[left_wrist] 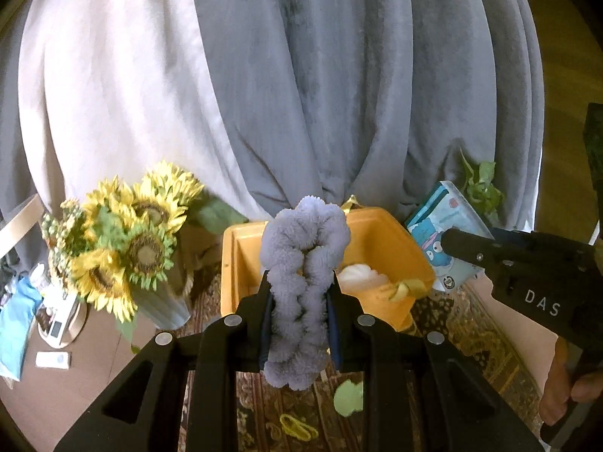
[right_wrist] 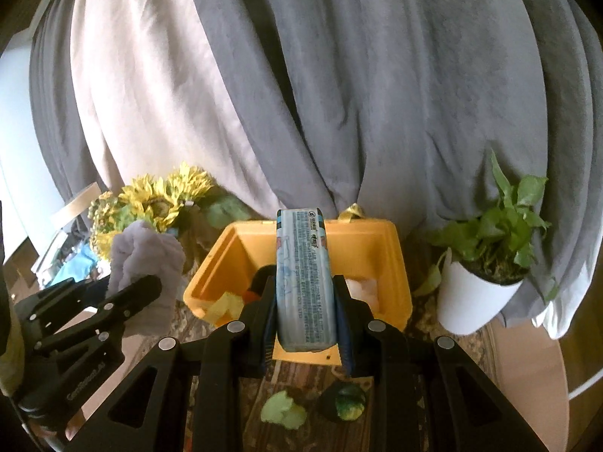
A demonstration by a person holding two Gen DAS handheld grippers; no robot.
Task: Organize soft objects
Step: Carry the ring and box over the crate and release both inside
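Observation:
My left gripper (left_wrist: 300,293) is shut on a fluffy lavender scrunchie (left_wrist: 303,263), held up in front of the open yellow box (left_wrist: 392,233). My right gripper (right_wrist: 304,301) is shut on a pale blue tissue pack (right_wrist: 303,282), held upright over the near edge of the yellow box (right_wrist: 369,241). The box holds something white (left_wrist: 360,275) and a yellow piece (right_wrist: 226,303). In the left wrist view the right gripper (left_wrist: 452,243) holds the tissue pack (left_wrist: 441,241) to the right of the box. In the right wrist view the left gripper (right_wrist: 143,286) holds the scrunchie (right_wrist: 145,256) at the left.
A sunflower bouquet in a vase (left_wrist: 124,241) stands left of the box, a potted plant in a white pot (right_wrist: 482,275) right of it. A pale green soft item (right_wrist: 282,410), a dark green-yellow ball (right_wrist: 348,401) and a yellow band (left_wrist: 297,427) lie on the patterned cloth. Grey curtains hang behind.

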